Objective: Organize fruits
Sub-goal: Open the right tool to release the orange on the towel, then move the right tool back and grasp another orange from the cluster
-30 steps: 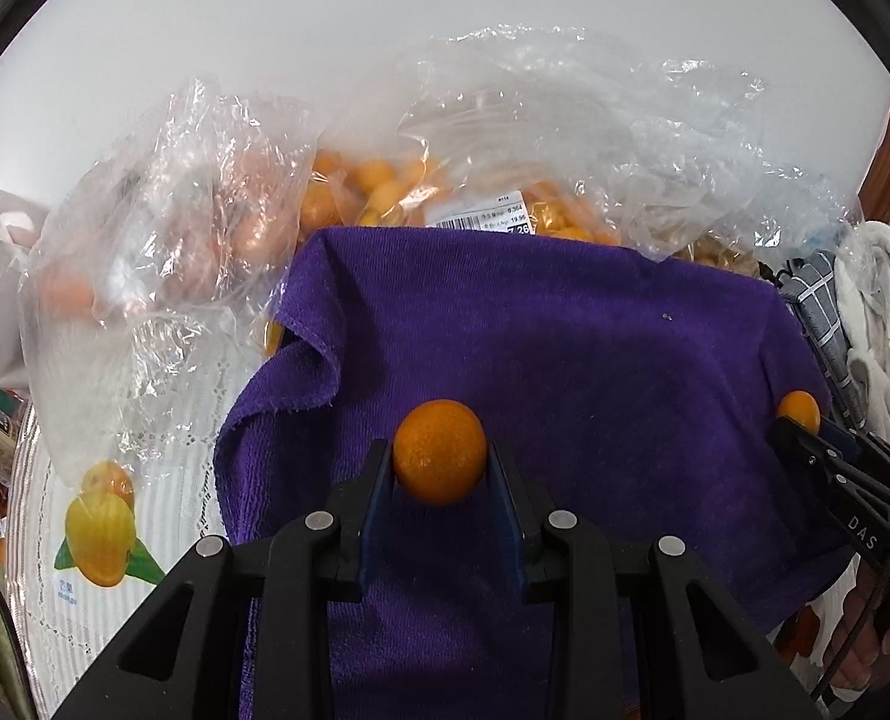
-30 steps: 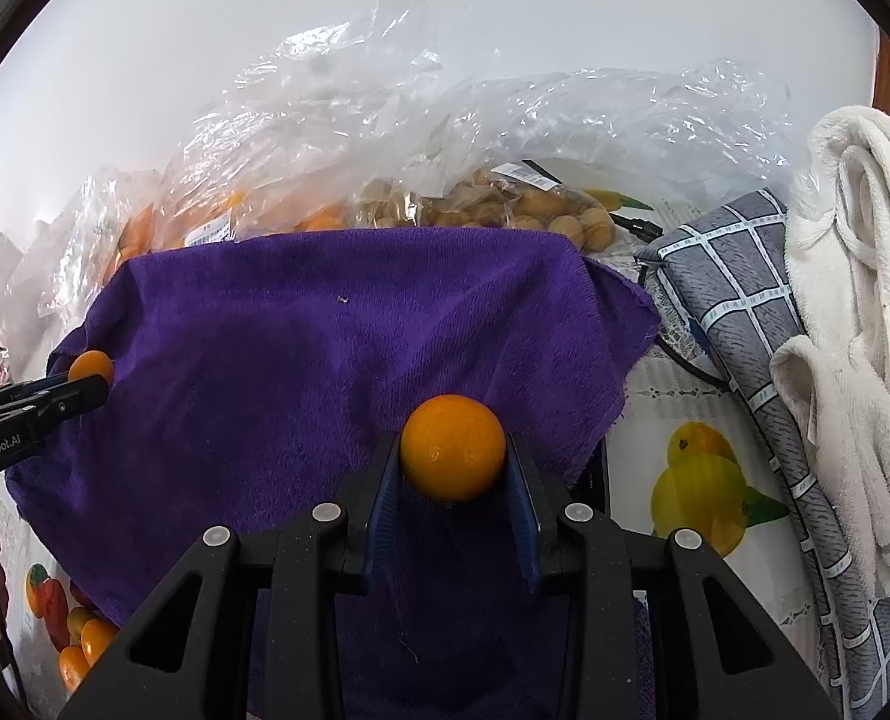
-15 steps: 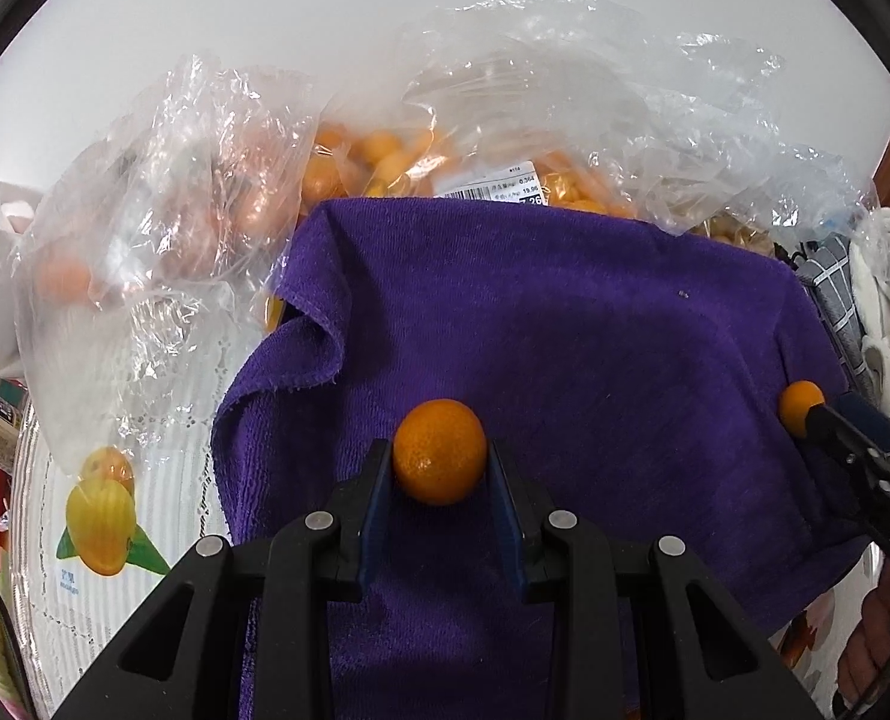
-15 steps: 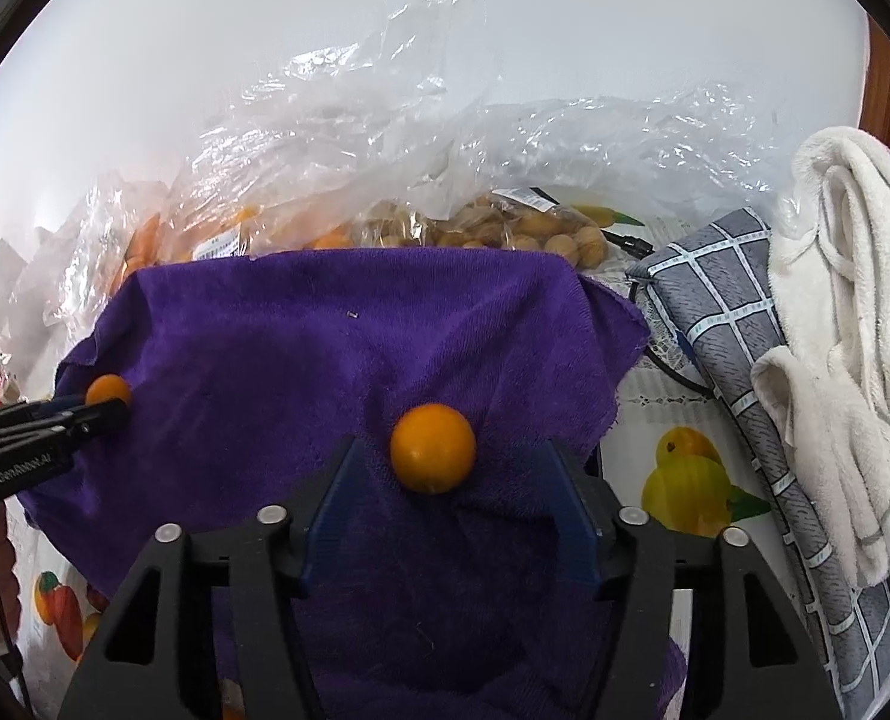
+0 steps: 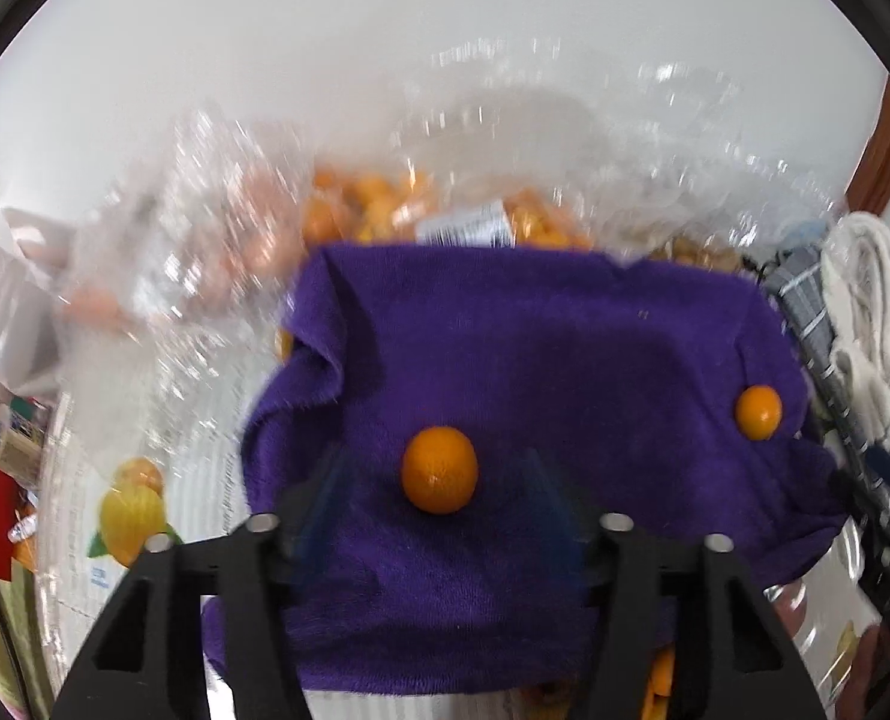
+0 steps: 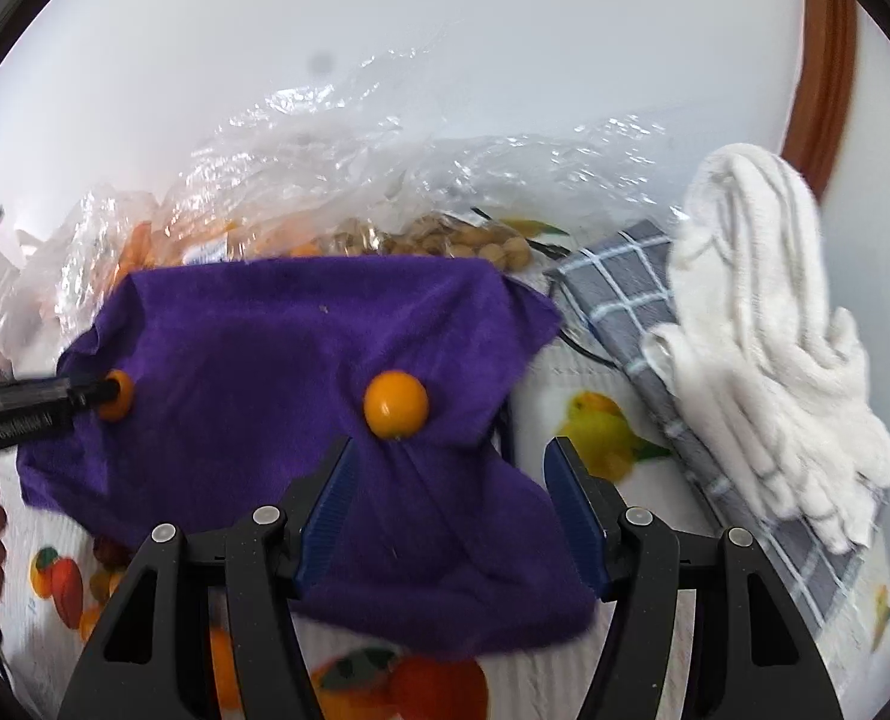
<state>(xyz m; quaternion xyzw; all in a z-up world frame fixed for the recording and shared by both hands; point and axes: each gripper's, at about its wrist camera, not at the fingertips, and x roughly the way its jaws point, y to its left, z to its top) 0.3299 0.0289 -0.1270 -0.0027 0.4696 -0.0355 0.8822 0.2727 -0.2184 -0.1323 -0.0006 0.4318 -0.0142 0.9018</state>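
Looks like the drop-off step of sorting the fruit. Two small oranges sit on the purple towel (image 5: 565, 360) spread over the desk (image 6: 565, 384). The left tool (image 5: 439, 480) has its jaws opening right now, and the left orange (image 5: 439, 469) sits loose between the fingers, resting on the cloth with gaps on both sides, nothing pinching it. The right tool (image 6: 451, 480) is spread wide too, and the right orange (image 6: 396, 404) lies on the towel just ahead of its fingertips, not between them. In the right wrist view you can see the left tool poking in from the side, right next to its orange.

Behind the towel there's a pile of clear plastic bags (image 5: 385, 222) with lots more small orange fruit inside, plus a bag of brownish round ones (image 6: 481, 243) toward the right. A white towel (image 6: 769, 324) and a grey checked cloth (image 6: 631, 276) are off to the right side.

My guess for the next move: both tools go to the bags for the next pair. That means reaching over the towel without nudging the two oranges, since they're round and could roll on that rumpled cloth. Fishing single fruit out of crinkly plastic will be the fiddly part.
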